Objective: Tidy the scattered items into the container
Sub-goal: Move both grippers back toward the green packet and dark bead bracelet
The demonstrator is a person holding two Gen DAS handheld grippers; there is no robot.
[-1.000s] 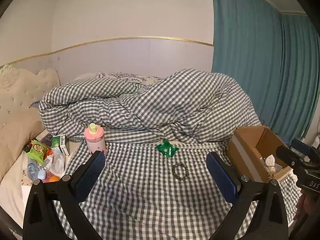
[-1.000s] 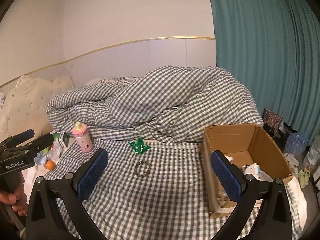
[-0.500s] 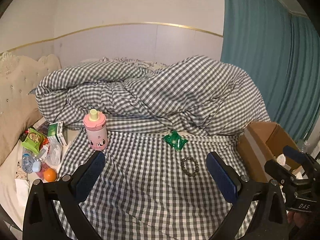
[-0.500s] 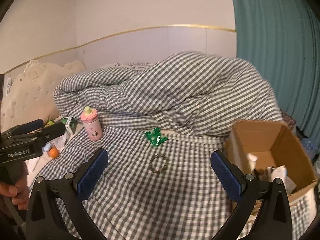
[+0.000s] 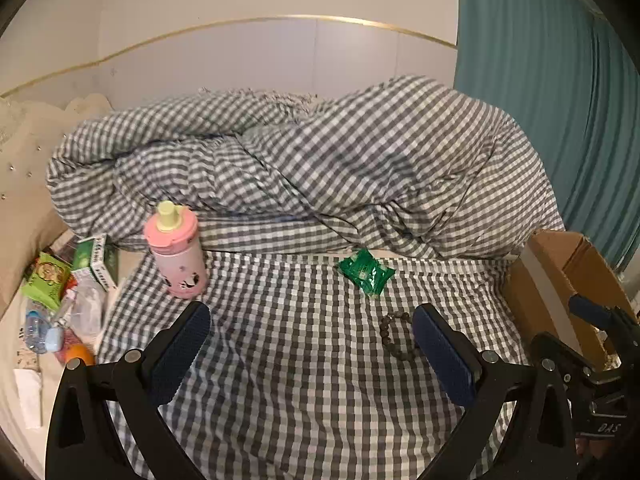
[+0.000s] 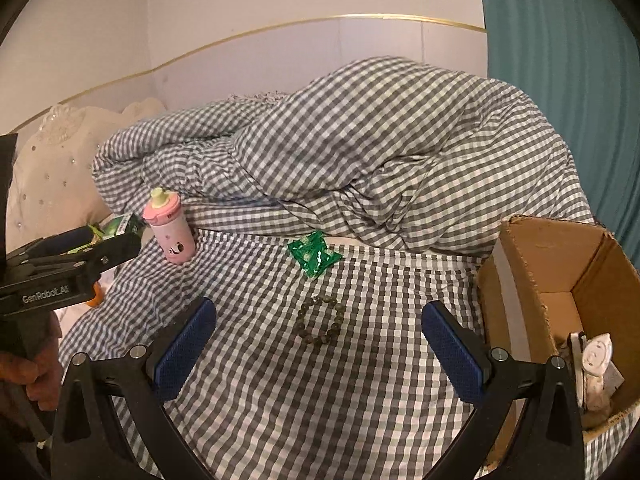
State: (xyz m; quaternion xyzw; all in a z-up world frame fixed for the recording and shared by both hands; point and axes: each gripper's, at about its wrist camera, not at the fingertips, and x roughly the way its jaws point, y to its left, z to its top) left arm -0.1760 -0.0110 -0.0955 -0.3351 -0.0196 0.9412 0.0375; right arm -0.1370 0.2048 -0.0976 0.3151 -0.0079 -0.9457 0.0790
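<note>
A pink bottle [image 5: 176, 254] with a yellow cap stands on the checked bed sheet, also in the right wrist view [image 6: 172, 232]. A green packet [image 5: 366, 273] [image 6: 314, 254] lies mid-sheet. A bead bracelet [image 6: 320, 322] lies nearer, partly behind my left gripper's right finger [image 5: 394, 336]. The cardboard box [image 6: 560, 300] [image 5: 560, 280] sits at the right with a few white items inside. My left gripper [image 5: 310, 354] is open and empty above the sheet. My right gripper [image 6: 318, 350] is open and empty, just short of the bracelet.
A bunched checked duvet [image 5: 320, 168] fills the back of the bed. A pile of small things lies at the left: green boxes [image 5: 96, 256], a snack packet [image 5: 46, 282], an orange [image 5: 78, 354], a small bottle [image 5: 36, 332]. Teal curtains [image 5: 560, 100] hang at the right.
Both grippers have moved forward and lower toward the sheet. The bottle, packet and bracelet look nearer. Both stay open and empty.
</note>
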